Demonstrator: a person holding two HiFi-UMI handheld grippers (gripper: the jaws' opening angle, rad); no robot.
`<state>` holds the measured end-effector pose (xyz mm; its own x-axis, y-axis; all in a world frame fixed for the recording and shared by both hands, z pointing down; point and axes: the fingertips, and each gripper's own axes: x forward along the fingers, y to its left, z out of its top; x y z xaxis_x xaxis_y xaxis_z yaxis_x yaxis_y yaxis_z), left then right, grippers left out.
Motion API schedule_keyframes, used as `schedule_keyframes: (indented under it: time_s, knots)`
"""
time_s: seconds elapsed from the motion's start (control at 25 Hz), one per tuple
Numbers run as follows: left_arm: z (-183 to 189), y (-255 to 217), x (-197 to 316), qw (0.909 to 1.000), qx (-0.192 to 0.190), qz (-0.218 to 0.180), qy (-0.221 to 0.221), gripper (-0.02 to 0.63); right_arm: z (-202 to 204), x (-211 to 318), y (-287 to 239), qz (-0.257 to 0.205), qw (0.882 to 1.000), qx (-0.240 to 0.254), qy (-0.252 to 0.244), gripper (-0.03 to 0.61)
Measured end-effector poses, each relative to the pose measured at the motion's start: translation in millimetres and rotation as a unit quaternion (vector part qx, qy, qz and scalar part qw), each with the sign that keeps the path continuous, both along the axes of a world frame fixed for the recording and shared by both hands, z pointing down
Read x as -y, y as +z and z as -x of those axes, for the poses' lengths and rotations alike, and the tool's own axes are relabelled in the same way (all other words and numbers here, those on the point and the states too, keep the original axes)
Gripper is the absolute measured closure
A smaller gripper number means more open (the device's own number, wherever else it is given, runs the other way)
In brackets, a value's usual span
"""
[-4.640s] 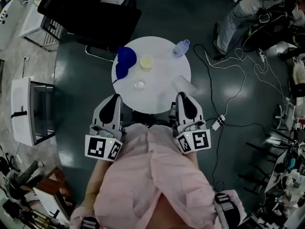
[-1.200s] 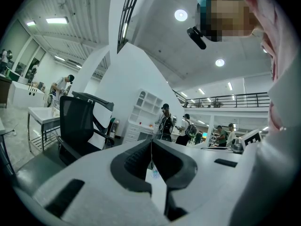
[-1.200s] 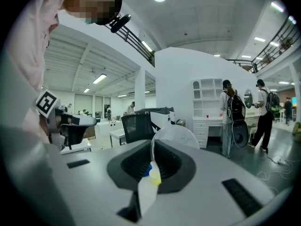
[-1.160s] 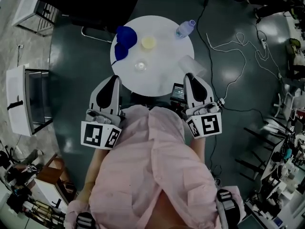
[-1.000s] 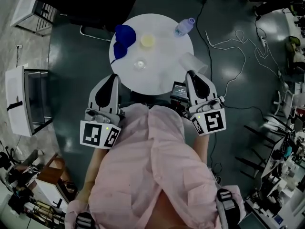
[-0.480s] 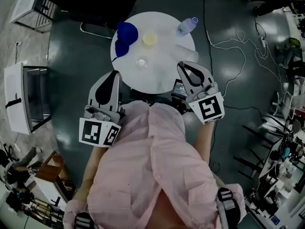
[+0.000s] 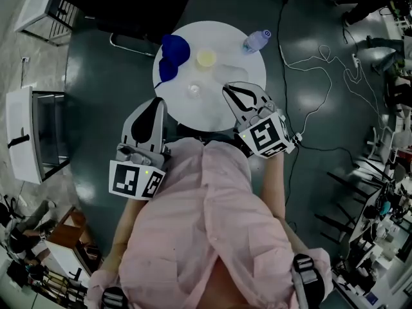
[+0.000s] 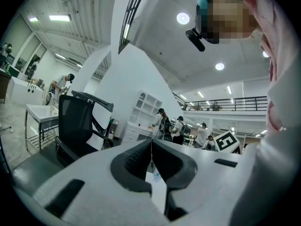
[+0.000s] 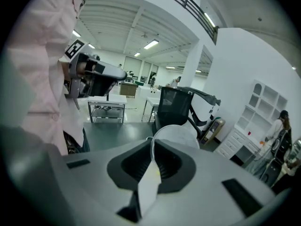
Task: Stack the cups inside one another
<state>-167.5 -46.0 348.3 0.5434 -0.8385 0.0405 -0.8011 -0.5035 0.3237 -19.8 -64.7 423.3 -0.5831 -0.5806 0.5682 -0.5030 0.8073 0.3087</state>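
A round white table (image 7: 222, 34) carries a small yellow cup (image 7: 206, 58), a clear cup (image 7: 193, 91) and a blue cup-like shape (image 7: 171, 51). My right gripper (image 7: 227, 89) reaches over the table's near right part, close to the clear cup. In the right gripper view it (image 9: 151, 142) is shut on the rim of another clear plastic cup (image 9: 176, 134), which stands out past the fingertips. My left gripper (image 7: 157, 103) hangs at the table's near left edge, and its jaws (image 8: 151, 150) meet with nothing between them.
A clear bottle (image 7: 256, 41) lies at the table's far right. A black office chair (image 7: 116, 2) stands behind the table and a white cart (image 7: 32, 143) to the left. Cables (image 7: 315, 63) trail over the dark floor on the right. The person's pink shirt fills the lower view.
My right gripper has swung left from the table's right edge to over the table, rolling as it went, with the clear cup in its jaws. The left gripper has stayed put.
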Motion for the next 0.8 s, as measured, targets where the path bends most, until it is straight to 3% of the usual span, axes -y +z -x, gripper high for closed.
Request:
schedule_keyframes:
  time_s: [0.4, 0.8]
  knots:
    - [7, 1, 1, 1.0, -0.001, 0.006, -0.002, 0.594, 36, -5, 71, 0.065, 0.991, -0.085, -0.075, 0.541]
    - [16, 2, 3, 0.9998, -0.001, 0.009, -0.02, 0.594, 47, 0, 124, 0.105, 0.979, -0.126, -0.12, 0.541]
